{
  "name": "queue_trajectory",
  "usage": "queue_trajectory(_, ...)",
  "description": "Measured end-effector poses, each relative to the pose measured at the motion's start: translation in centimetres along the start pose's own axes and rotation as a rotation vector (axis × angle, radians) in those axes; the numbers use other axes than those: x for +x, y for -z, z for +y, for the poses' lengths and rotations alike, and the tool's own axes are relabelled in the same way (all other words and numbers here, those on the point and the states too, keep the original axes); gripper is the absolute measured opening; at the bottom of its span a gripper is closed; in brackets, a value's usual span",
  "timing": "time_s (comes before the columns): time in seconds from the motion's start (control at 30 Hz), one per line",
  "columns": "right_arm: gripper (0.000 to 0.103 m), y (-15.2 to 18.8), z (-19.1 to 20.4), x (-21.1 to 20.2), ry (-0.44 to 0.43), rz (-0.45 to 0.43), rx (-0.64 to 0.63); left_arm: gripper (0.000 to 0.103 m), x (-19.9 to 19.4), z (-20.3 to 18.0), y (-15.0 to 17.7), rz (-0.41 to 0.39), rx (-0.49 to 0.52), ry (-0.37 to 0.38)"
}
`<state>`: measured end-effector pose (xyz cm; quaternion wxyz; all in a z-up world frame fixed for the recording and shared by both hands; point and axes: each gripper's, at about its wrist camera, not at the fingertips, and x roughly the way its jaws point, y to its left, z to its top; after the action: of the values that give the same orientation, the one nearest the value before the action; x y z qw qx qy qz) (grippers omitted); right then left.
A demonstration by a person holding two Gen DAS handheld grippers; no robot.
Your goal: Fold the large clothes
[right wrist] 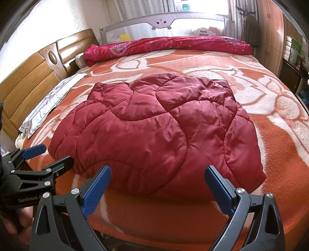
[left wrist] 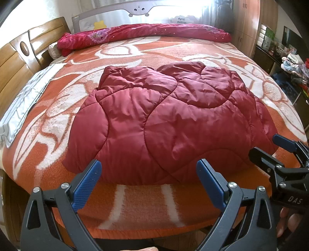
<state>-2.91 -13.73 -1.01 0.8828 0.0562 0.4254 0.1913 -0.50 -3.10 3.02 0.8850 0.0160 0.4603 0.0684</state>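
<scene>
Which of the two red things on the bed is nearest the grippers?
The plain quilted jacket, just ahead of both open grippers; the flowered quilt lies rolled along the far edge.

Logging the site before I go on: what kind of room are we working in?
Most likely a home bedroom: the quilted red jacket lies on a bed's orange patterned blanket, with a wooden headboard on one side and a wardrobe beyond.

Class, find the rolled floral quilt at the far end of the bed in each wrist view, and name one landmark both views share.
Left wrist: rolled floral quilt top centre, beyond the padded jacket.
Right wrist: quilt upper centre, beyond the jacket.
Shared landmark: bed guard rail behind it.
</scene>
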Motion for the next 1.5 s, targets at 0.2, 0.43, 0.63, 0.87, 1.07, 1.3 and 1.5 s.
queue_trajectory(0.2,0.098,0.0,-0.02,-0.02,0.0,0.0,-0.001,0.099,-0.04,-0.1,0.04,-0.004,0.005,-0.001)
queue_trajectory(0.43,0.098,0.0,-0.01,-0.03,-0.002,0.0,0.0,0.099,-0.2,-0.07,0.06,-0.009,0.006,-0.003)
queue_trajectory(0.63,0.098,-0.08,0.14,-0.24,-0.002,-0.003,0.0,0.099,-0.26,-0.03,0.04,-0.009,0.007,-0.002)
queue_trajectory(0.87,0.098,-0.09,0.26,-0.39,-0.003,-0.004,0.0,0.099,-0.47,-0.08,-0.02,-0.013,0.01,-0.003)
queue_trajectory(1.07,0.098,-0.08,0.3,-0.42,-0.003,-0.004,0.001,0.099,-0.55,-0.05,-0.06,-0.014,0.009,-0.004)
queue_trajectory(1.3,0.098,-0.09,0.27,-0.42,-0.004,-0.005,0.002,0.099,-0.74,-0.05,-0.1,-0.034,0.008,-0.016)
queue_trajectory(1.5,0.098,-0.09,0.26,-0.44,-0.004,-0.005,0.002,0.099,-0.75,-0.05,-0.11,-0.034,0.007,-0.015)
